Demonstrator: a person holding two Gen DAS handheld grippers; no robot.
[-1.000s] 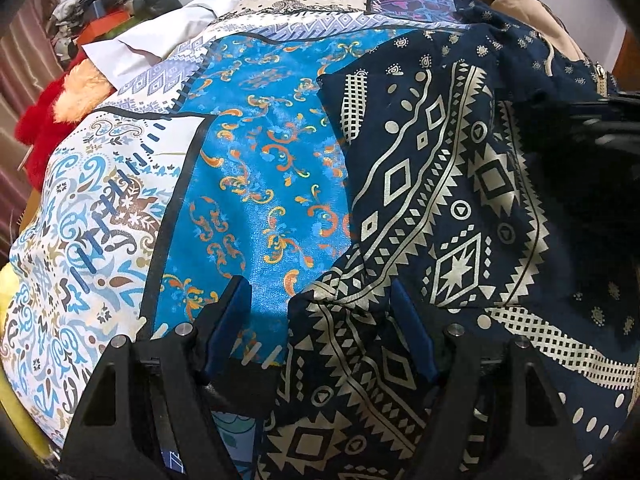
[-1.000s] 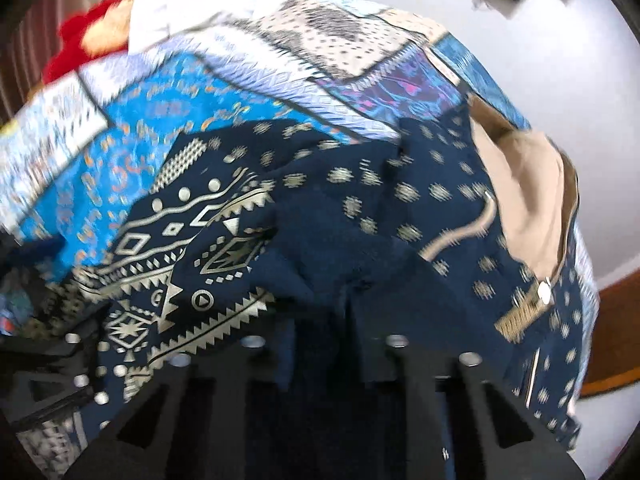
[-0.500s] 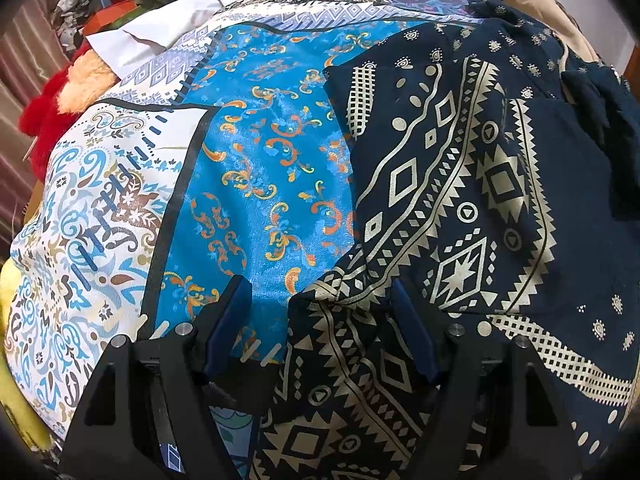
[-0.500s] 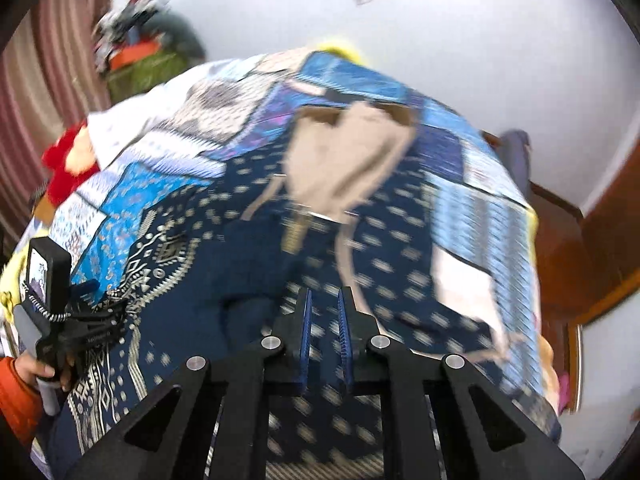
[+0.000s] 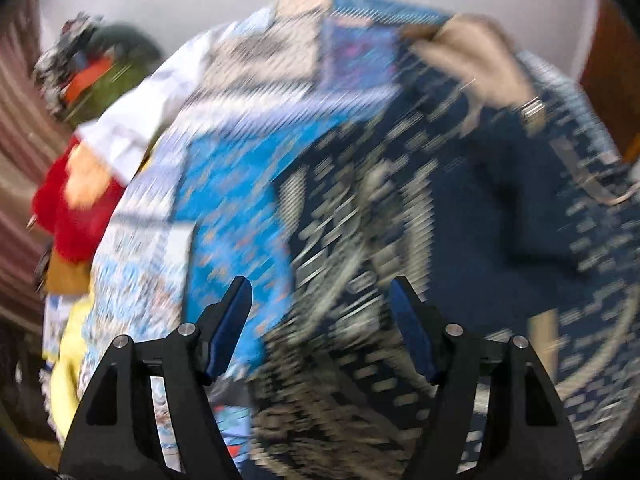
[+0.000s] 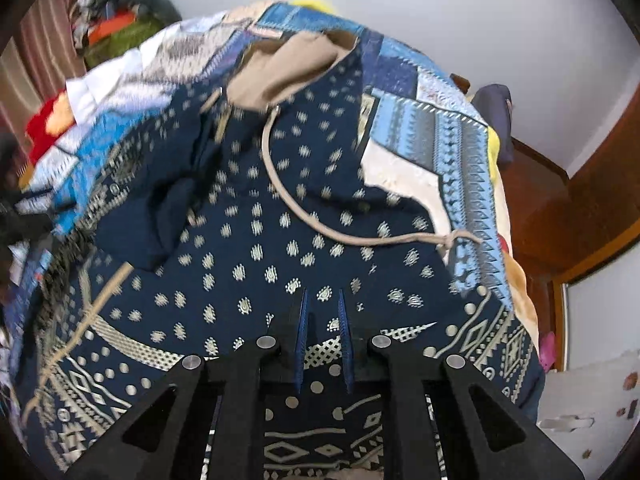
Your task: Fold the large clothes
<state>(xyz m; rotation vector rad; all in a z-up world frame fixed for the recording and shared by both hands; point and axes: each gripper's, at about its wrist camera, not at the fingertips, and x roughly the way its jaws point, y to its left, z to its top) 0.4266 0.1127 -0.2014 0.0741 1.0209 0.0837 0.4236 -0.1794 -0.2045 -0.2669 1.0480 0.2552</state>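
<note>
A large navy hooded garment with cream geometric print lies spread on a patchwork bedspread. Its tan-lined hood is at the far end and a tan drawstring trails across it. A sleeve is folded over the left side. My right gripper hovers above the garment, fingers narrowly apart and empty. My left gripper is wide open and empty above the garment's left edge; this view is motion-blurred.
A red and orange plush toy and a white cloth lie at the bed's left. A pile of clothes sits far left by a striped curtain. A wooden bed frame runs along the right.
My left gripper has lifted off the garment's edge and swung up fast, blurring its view. My right gripper, having let go of the sleeve, has moved nearer above the garment.
</note>
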